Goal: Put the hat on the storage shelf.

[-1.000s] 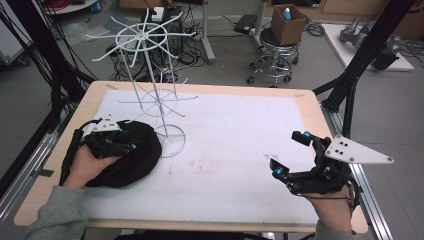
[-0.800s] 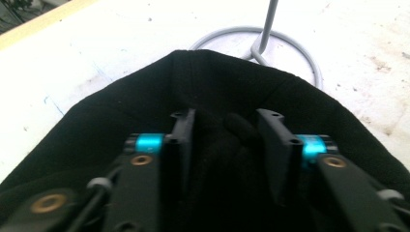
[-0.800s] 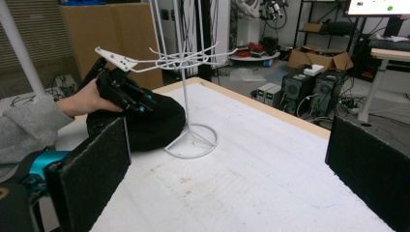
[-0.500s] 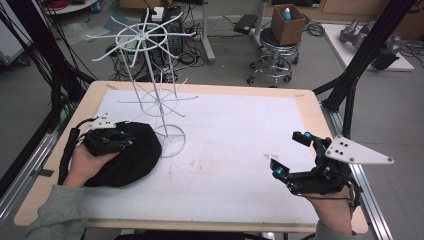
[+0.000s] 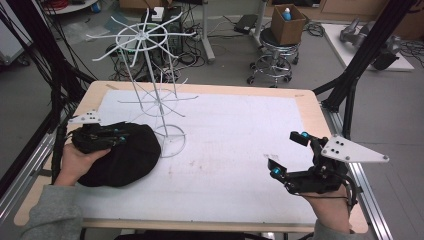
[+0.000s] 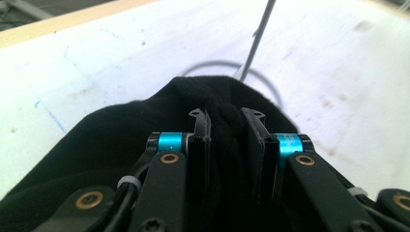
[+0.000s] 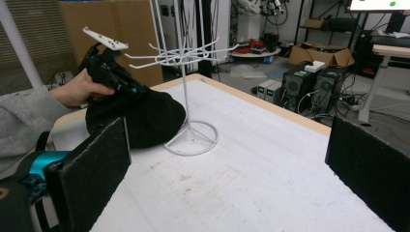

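Left hand-held gripper (image 5: 119,138) pinches a fold of one black, soft, rounded cloth (image 5: 127,157). Right hand-held gripper (image 5: 287,154) gapes wide over the bench (image 5: 240,125). One white wire rack (image 5: 150,90) stands beside the cloth.

1. The desk (image 5: 240,145) lies bare from its middle across to the right side.
2. A white wire rack (image 5: 150,90) stands at the left rear, with arms spreading at two heights.
3. A black cloth heap (image 5: 127,160) lies at the left, touching the rack's base ring (image 5: 170,142).
4. The near edge between both hands is open.
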Demonstrator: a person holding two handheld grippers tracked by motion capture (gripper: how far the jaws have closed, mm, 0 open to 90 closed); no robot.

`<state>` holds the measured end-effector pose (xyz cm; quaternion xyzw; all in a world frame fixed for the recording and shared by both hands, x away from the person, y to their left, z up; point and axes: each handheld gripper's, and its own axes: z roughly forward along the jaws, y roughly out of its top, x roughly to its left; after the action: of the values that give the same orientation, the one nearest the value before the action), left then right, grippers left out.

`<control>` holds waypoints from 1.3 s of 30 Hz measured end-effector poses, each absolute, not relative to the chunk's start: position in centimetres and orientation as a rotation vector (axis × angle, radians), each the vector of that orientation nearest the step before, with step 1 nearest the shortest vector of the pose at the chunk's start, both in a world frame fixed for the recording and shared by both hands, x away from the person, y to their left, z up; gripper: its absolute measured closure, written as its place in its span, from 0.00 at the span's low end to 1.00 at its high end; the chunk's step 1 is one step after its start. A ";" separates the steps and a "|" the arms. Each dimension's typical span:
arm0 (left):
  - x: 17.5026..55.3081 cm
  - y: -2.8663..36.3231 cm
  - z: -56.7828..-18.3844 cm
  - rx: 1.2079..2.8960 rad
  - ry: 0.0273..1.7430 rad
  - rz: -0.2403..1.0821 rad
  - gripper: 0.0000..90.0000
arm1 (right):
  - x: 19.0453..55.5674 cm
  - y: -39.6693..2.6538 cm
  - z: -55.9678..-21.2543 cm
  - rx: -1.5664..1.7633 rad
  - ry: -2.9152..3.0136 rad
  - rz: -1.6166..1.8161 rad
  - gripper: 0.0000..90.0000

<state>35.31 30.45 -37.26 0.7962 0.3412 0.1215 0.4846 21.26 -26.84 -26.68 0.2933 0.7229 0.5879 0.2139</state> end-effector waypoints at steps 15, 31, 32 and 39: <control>33.1 32.3 -32.6 1.866 0.755 0.326 0.82 | 21.5 -26.5 -26.8 0.815 2.023 1.629 0.01; 31.3 34.6 -30.1 1.778 0.735 0.368 0.83 | 21.8 -26.2 -26.9 0.808 2.028 1.633 0.01; 31.1 34.8 -29.9 1.775 0.736 0.370 0.83 | 21.8 -26.1 -26.9 0.806 2.031 1.633 0.01; 30.3 35.7 -29.2 1.760 0.735 0.393 0.83 | 22.2 -25.9 -26.9 0.801 2.041 1.633 0.01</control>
<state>30.28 35.73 -29.21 0.7474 0.3120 0.1670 0.5622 22.16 -25.88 -26.94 0.2868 0.7312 0.5850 0.2024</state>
